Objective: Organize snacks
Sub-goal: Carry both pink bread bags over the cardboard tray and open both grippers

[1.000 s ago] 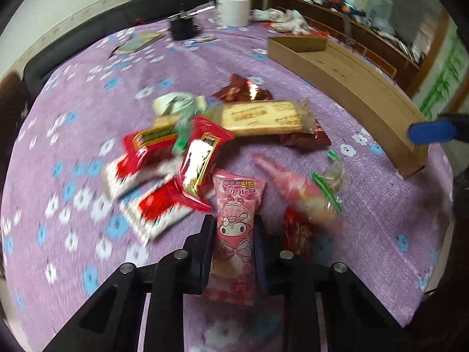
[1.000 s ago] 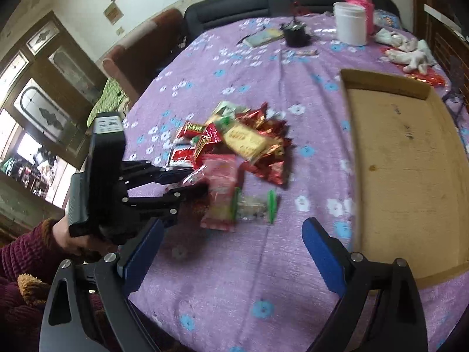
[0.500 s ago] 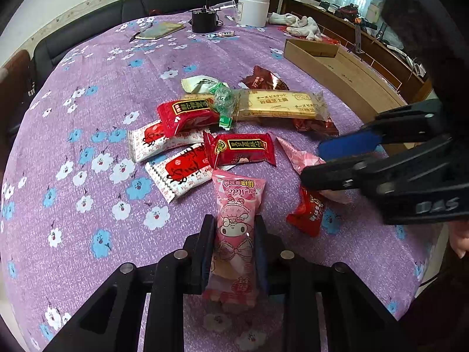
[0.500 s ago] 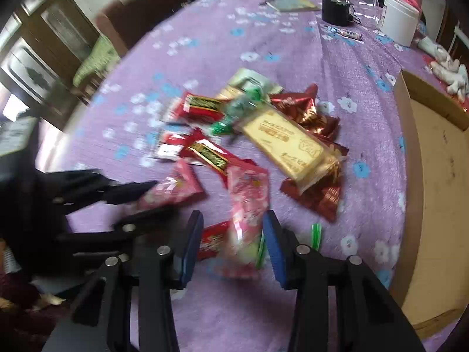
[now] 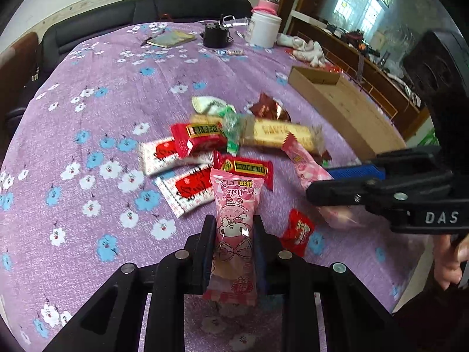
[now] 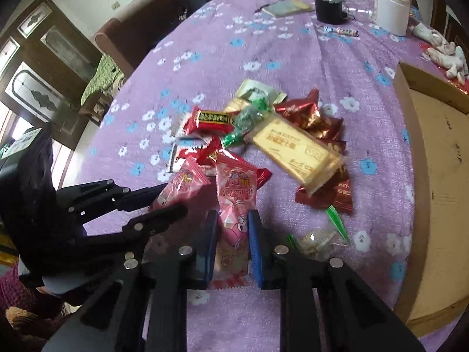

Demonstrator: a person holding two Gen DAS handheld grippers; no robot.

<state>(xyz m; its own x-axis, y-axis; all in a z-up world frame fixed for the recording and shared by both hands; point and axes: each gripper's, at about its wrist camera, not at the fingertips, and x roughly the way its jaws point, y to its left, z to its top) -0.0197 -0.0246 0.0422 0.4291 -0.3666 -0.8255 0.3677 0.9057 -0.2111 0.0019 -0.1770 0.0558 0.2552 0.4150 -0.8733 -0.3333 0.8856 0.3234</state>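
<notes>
My left gripper [image 5: 233, 223] is shut on a pink cartoon snack packet [image 5: 234, 226] and holds it above the purple flowered tablecloth. It also shows in the right wrist view [image 6: 173, 202], gripping that packet [image 6: 183, 184]. My right gripper [image 6: 233, 220] is shut on a second pink packet [image 6: 236, 205]; in the left wrist view it [image 5: 343, 182] comes in from the right, holding this packet [image 5: 304, 161]. A pile of red, yellow [image 6: 296, 149] and brown snack packets lies in the middle of the table.
A shallow cardboard tray [image 6: 439, 176] lies at the table's right edge, also in the left wrist view [image 5: 346, 102]. At the far side stand a white jar [image 5: 263, 29], a black cup [image 5: 215, 35] and a notebook [image 5: 173, 38]. A clear green-ended candy [image 6: 319, 237] lies near my right gripper.
My right gripper has closed on the second pink packet and lifted it. My left gripper still holds its packet and has risen a little.
</notes>
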